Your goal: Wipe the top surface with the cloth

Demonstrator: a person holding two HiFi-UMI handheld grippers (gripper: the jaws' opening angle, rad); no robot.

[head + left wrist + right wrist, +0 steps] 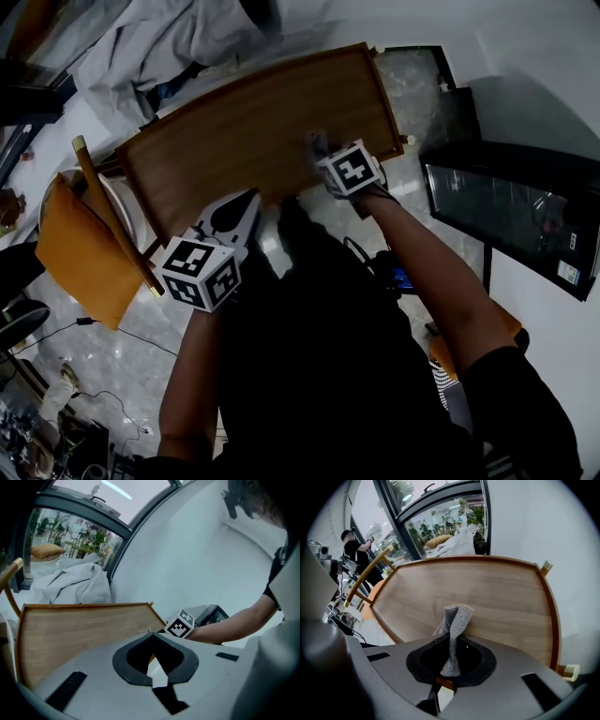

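Note:
The wooden tabletop (253,122) with a raised rim fills the middle of the head view. A small grey knitted cloth (455,623) stands up from the jaws of my right gripper (452,641), which is shut on it. The cloth's upper end hangs over the near part of the wood. In the head view the cloth (315,141) shows just ahead of the right gripper (323,155), at the table's near edge. My left gripper (251,200) hovers off the near left edge, jaws together and holding nothing. In the left gripper view its tips (153,634) meet in front of the tabletop (79,625).
A wooden chair (112,216) with an orange cushion (80,253) stands close to the table's left end. A dark glass-fronted cabinet (511,211) is on the right. Pale fabric (159,47) is heaped beyond the far edge. Cables (94,323) trail on the floor.

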